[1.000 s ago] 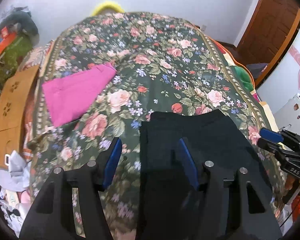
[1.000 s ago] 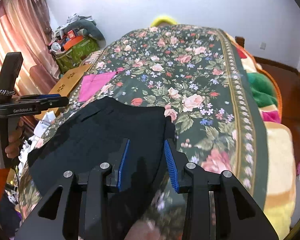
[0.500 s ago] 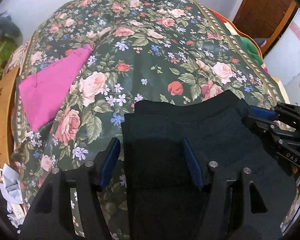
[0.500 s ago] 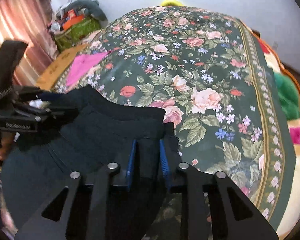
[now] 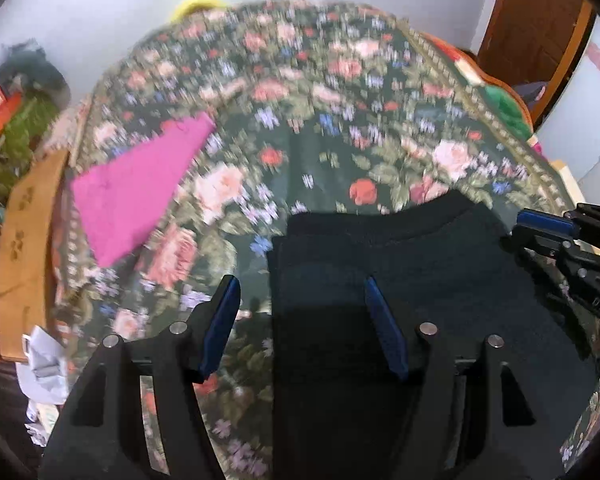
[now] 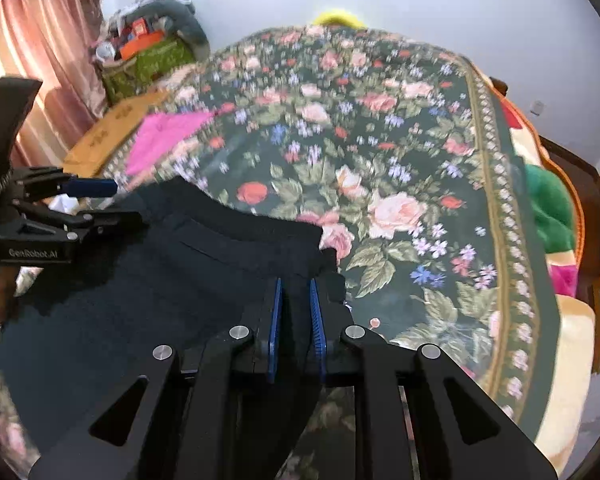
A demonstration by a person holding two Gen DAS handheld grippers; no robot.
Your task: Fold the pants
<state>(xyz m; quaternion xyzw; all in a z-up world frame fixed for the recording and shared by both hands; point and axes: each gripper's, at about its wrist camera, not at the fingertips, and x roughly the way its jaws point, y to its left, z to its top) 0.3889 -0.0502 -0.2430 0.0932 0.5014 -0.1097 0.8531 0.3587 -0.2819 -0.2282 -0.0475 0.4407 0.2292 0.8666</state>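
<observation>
So the dark pants [image 6: 148, 280] are lying flat on the floral bedspread [image 6: 400, 152], near edge of the bed, with the waistband end pointing away from the person and the legs running back toward them and out of view under the grippers, so the long axis is going near-to-far. The right gripper [image 6: 294, 312] is sitting at the pants' right waistband corner with its blue pads pinched nearly together on a bit of the dark cloth there. The left gripper [image 5: 300, 320] is spread wide and holding nothing; the pants' left edge is running right up between its fingers, one pad over the bedspread and the other over the fabric. So each hand is hanging out on its own side of the waist, and I'm guessing the left just needs to close on that edge before anything gets folded. A pink cloth [image 5: 136, 196] is lying well off to the left, not involved.
</observation>
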